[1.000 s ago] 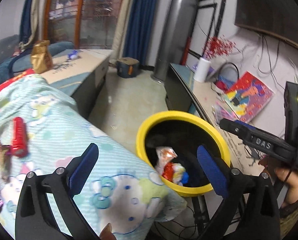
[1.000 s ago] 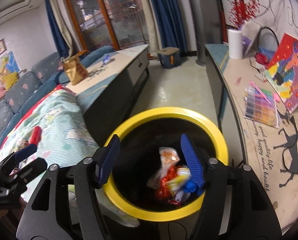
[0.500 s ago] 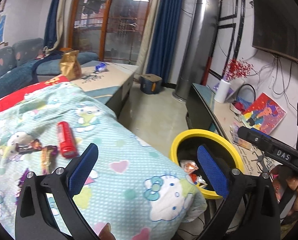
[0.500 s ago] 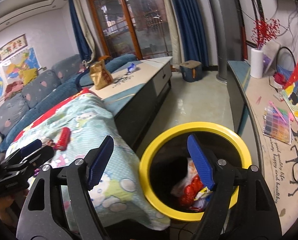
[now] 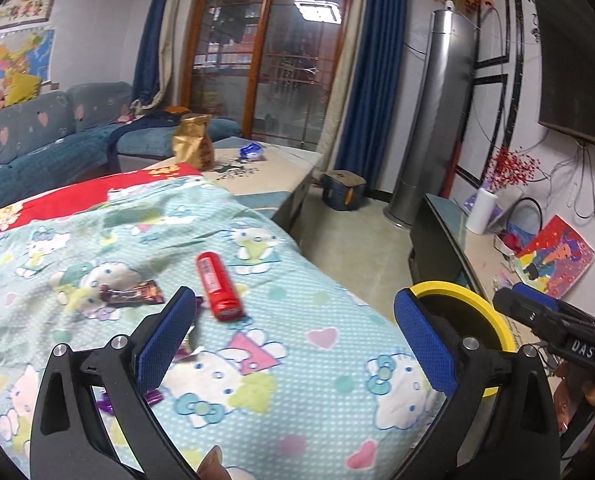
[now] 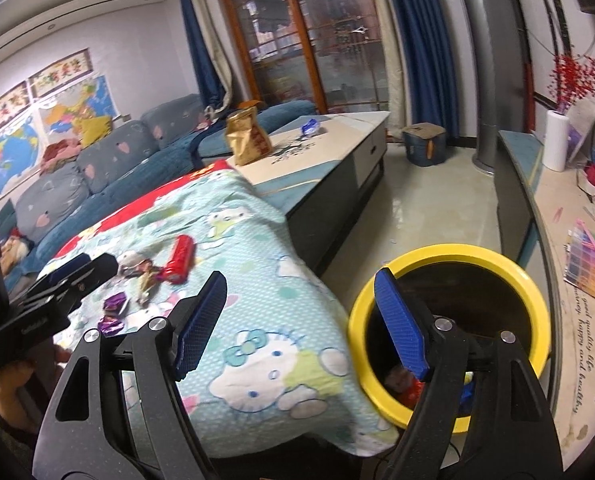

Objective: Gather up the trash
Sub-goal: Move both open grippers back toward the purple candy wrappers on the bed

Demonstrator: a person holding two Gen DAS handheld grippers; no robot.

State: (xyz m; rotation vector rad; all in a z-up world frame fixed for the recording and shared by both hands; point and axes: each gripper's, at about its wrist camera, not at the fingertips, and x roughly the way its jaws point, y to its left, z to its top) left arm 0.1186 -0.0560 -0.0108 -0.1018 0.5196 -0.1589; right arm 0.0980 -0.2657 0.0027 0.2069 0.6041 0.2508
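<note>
A yellow-rimmed black bin (image 6: 509, 268) stands on the floor beside the table, with wrappers inside; it also shows in the left wrist view (image 5: 493, 312). On the Hello Kitty blanket (image 5: 297, 344) lie a red tube (image 5: 218, 286), a brown wrapper (image 5: 135, 294) and purple wrappers (image 6: 113, 312). My left gripper (image 5: 293, 336) is open and empty above the blanket, the red tube just beyond its left finger. My right gripper (image 6: 301, 320) is open and empty, between the blanket edge and the bin. The red tube also shows in the right wrist view (image 6: 180, 259).
A long coffee table (image 6: 337, 140) behind holds a gold bag (image 6: 247, 136) and a blue wrapper (image 6: 309, 126). A blue sofa (image 6: 109, 168) is on the left, a TV cabinet (image 6: 537, 200) with clutter on the right, a box (image 6: 423, 144) on the floor.
Both grippers have swung left, away from over the bin toward the blanket. The red tube and wrappers have come closer to the left gripper. Both stay open.
</note>
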